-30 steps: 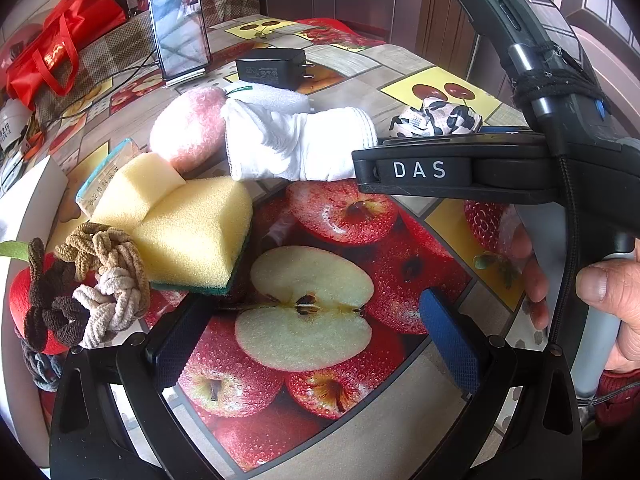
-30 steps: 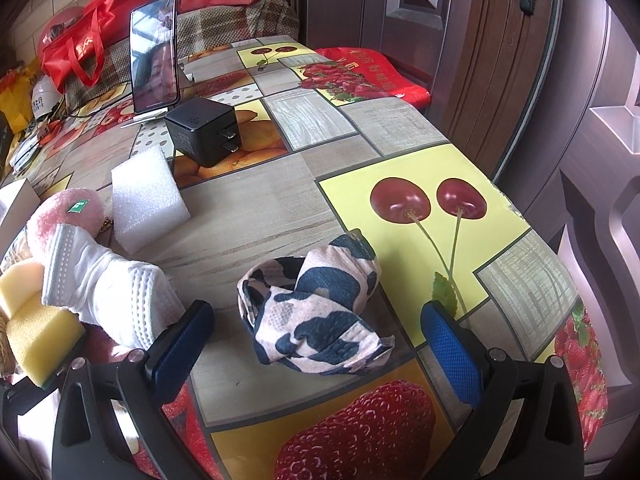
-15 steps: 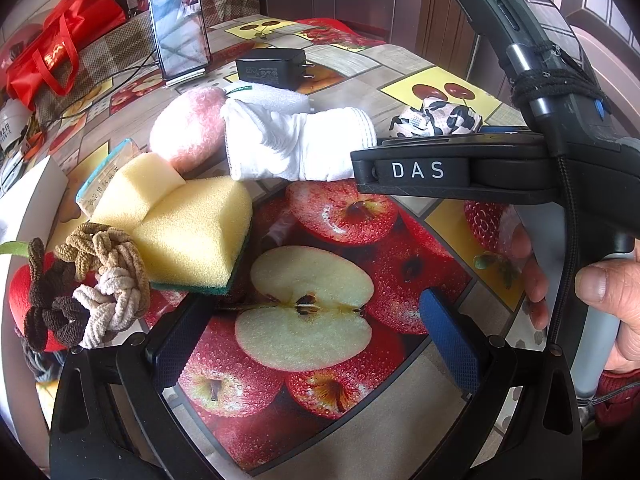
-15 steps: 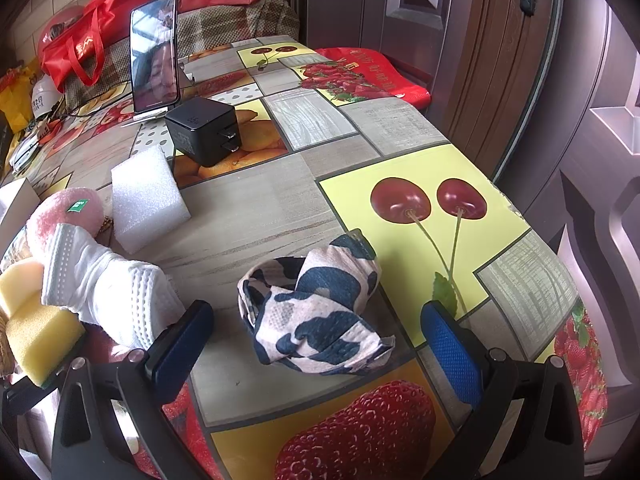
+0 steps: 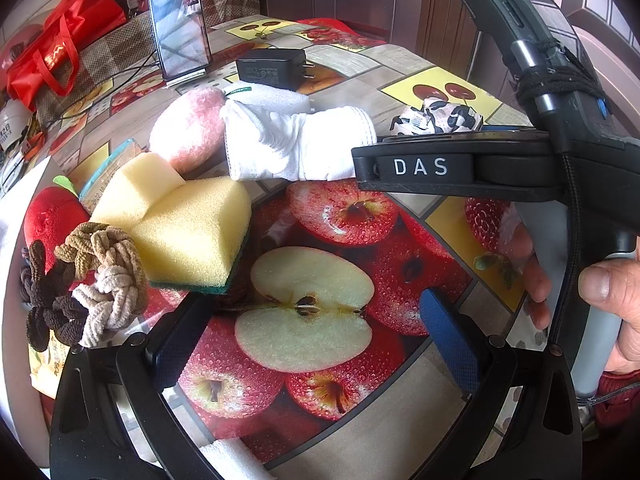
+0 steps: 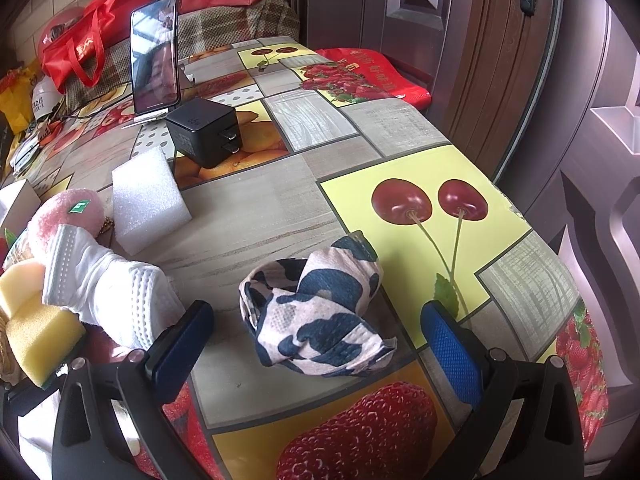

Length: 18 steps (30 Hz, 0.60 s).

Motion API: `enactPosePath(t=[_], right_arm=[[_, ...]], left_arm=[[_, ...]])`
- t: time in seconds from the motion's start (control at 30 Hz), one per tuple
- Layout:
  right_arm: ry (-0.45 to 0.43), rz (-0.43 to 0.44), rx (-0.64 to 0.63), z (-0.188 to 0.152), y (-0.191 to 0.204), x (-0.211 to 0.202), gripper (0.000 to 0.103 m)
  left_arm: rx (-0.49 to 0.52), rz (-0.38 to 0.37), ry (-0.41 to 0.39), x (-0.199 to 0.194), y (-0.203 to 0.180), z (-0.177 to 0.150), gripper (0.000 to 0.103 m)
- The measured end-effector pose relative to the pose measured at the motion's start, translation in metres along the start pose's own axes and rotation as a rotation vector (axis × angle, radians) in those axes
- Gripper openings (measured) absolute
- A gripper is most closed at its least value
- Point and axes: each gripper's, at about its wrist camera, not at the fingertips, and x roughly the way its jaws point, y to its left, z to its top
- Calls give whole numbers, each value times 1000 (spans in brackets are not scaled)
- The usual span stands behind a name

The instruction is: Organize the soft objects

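Black-and-white cow-patterned crumpled cloth point(image 6: 320, 312) lies low in the centre of the right wrist view, alone on the fruit-print tablecloth point(image 6: 400, 128), framed by the wide-spread blue-padded fingers of the right gripper point(image 6: 316, 344), which grips nothing. At lower left sit a white ribbed glove point(image 6: 108, 300), a pink plush peach point(image 6: 64, 216) and a yellow sponge point(image 6: 36, 328), grouped. The left gripper point(image 5: 316, 328), also wide and empty, hovers over bare cloth. Judging by this, the cloth is the next pick: advance, lower, then close around its bulk.
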Motion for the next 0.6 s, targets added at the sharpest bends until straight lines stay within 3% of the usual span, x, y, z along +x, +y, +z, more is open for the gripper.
enactPosePath(t=[0.2,0.37,0.5,0.6], right_arm=[[-61,286,93,-11,-27,-26,103],[-266,467,114,-25,-47,-71,103],[-458,538,57,-25,-51,-106,103],[-523,496,-1,-22,-44,-118,103]], left_arm=[[1,2,2,0,0,2,103],[-3,1,1,-1,4,0,103],[-32,21,1,3,4,5,103],[-28,28,-1,3,3,5,103]])
